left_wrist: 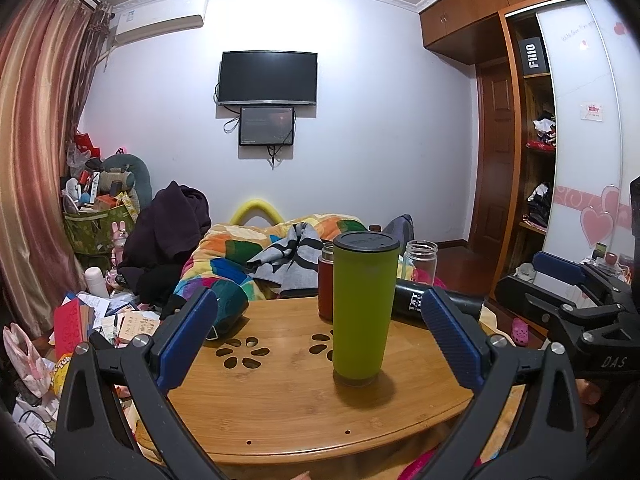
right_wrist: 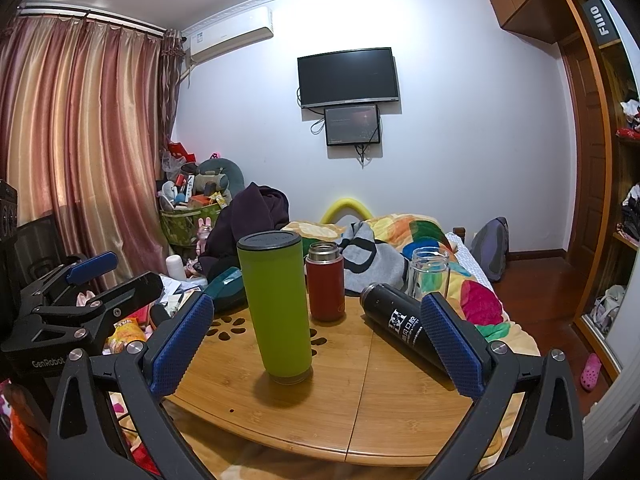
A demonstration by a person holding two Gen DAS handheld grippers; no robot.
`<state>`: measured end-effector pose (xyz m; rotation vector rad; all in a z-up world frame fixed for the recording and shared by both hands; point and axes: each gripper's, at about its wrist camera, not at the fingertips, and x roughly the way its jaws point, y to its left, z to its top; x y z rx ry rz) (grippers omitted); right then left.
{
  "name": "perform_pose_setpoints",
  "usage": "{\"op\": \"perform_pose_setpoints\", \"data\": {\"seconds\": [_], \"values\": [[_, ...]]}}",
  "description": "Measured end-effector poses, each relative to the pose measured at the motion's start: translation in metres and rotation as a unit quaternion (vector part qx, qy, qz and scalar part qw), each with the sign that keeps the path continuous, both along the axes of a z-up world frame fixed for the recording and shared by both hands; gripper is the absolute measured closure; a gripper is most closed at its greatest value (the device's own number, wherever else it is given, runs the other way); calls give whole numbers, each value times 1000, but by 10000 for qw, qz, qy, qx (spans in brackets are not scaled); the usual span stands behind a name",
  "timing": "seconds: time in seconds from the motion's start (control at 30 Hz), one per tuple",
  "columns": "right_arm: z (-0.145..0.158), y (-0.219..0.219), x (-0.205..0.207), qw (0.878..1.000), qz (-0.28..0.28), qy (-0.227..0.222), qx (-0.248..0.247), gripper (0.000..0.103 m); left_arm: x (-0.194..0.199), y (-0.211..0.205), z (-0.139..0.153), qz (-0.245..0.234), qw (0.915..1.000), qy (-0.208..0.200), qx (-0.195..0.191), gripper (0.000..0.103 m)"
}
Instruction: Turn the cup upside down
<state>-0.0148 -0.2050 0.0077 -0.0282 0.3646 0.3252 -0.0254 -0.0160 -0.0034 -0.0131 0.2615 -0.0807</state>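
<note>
Tumbler, green [left_wrist: 363,312], dark-lidded, upright on bamboo table [left_wrist: 280,400] | likely rigid, smooth, slippery, top-heavy | grasp mid-body | left gripper [left_wrist: 320,340], right gripper [right_wrist: 316,344]: both spread, empty.

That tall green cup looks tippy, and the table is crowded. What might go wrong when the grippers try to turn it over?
The green cup is tall and narrow, so a nudge from either open gripper, left or right, may topple it. The red flask stands close behind and the black bottle lies beside it, so a swinging cup may hit them. Its dark lid hides any contents, which might spill.
</note>
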Motion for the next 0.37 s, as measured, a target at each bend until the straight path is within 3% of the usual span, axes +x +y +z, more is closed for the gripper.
{"op": "perform_pose_setpoints", "data": {"seconds": [0.37], "values": [[1, 2, 1, 10000, 17, 21, 15, 0, 0, -1, -2, -51, 10000, 6, 20, 0]]}}
